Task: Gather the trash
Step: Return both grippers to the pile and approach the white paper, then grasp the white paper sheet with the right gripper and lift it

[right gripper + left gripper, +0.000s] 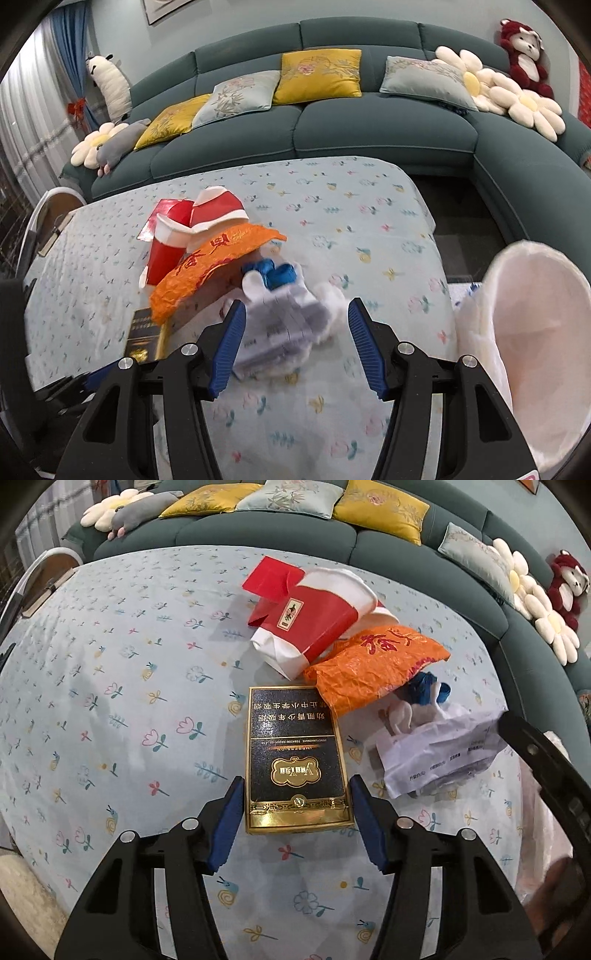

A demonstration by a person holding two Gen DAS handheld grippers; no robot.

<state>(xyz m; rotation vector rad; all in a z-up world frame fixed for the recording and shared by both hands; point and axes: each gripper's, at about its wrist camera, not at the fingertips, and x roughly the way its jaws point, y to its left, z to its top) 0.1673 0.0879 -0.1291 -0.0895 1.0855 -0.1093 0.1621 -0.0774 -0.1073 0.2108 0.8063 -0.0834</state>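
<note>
A black and gold cigarette box (295, 760) lies flat on the flowered tablecloth (110, 701). My left gripper (297, 794) is open, its blue pads on either side of the box's near end. Behind it lie a red and white paper bag (314, 624), an orange wrapper (373, 664), a blue scrap (424, 688) and crumpled white plastic (439, 749). In the right wrist view my right gripper (295, 321) is open around the crumpled white plastic (284, 325), with the blue scrap (277, 275), orange wrapper (214, 273) and red bag (184, 232) beyond.
A white trash bag (532, 332) stands open at the table's right edge. A teal sofa (369, 125) with cushions and plush toys curves behind and right of the table. A chair (51, 214) stands at the far left corner.
</note>
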